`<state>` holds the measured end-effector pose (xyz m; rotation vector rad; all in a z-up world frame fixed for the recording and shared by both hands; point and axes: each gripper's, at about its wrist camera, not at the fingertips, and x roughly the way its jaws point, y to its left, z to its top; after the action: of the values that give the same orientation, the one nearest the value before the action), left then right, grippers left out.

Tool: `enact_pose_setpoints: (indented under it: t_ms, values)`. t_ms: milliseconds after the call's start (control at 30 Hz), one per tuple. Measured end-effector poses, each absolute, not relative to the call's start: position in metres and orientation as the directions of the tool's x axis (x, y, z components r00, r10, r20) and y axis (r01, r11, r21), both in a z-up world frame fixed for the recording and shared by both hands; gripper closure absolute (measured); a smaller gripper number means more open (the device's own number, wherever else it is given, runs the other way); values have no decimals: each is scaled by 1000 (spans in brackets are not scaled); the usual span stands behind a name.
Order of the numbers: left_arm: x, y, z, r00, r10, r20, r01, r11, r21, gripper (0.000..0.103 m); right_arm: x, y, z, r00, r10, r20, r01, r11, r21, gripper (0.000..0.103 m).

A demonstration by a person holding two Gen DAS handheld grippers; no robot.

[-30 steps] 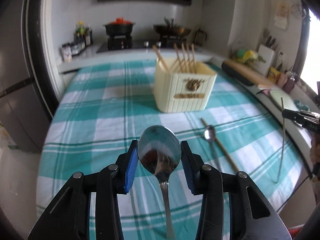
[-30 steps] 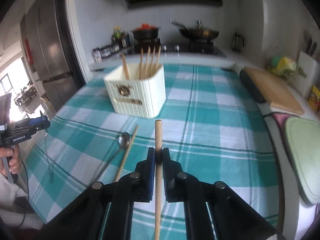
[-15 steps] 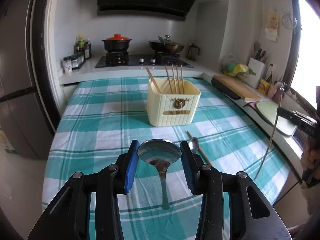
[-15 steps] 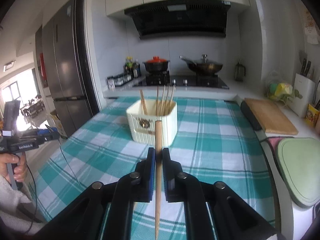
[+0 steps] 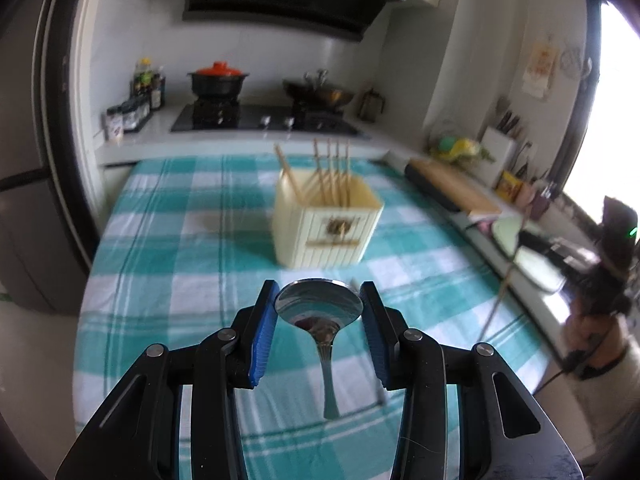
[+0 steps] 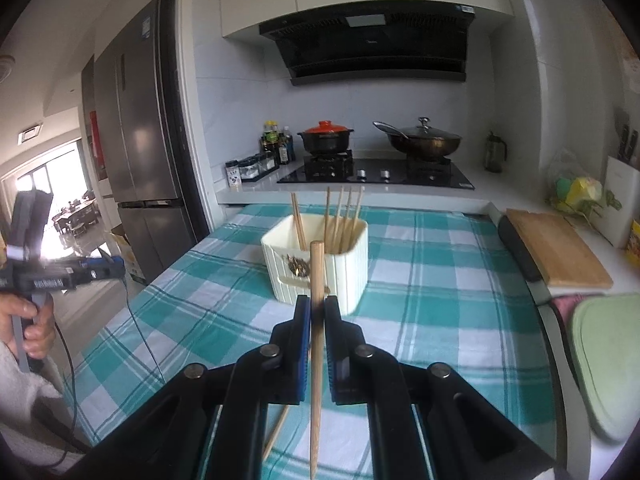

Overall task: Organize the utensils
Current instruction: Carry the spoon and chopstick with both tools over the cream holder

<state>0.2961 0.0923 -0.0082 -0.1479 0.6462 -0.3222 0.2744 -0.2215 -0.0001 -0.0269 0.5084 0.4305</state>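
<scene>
My left gripper [image 5: 319, 304] is shut on a metal spoon [image 5: 320, 312], gripping its bowl with the handle hanging down, raised above the checked tablecloth [image 5: 168, 248]. My right gripper [image 6: 316, 312] is shut on a wooden chopstick [image 6: 316, 320], held nearly upright above the table. A cream utensil holder [image 5: 326, 228] with several chopsticks in it stands mid-table; it also shows in the right wrist view [image 6: 320, 268]. Another chopstick [image 6: 276, 432] lies on the cloth under my right gripper. The right gripper with its chopstick appears at the right edge of the left wrist view [image 5: 520, 236].
A stove with a red-lidded pot [image 6: 326, 140] and a wok [image 6: 424, 140] is behind the table. A wooden cutting board [image 6: 556, 252] and a green board [image 6: 608, 360] sit on the right counter. A fridge [image 6: 136, 152] stands at the left.
Both grippers have risen and tilted up with their utensils, so the holder sits lower and farther in view. The spoon and chopstick on the cloth have mostly dropped out of sight.
</scene>
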Motion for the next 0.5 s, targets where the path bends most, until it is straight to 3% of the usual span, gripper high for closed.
enact_pose_setpoints:
  t_ms: [300, 500]
  values:
    - [382, 95, 92, 822, -353, -447, 250, 929, -274, 61, 353, -194, 73, 847, 417, -330, -438, 899, 12, 96]
    - [456, 74, 108, 877, -279, -390, 189, 948, -255, 61, 409, -159, 98, 891, 407, -203, -427, 902, -63, 96]
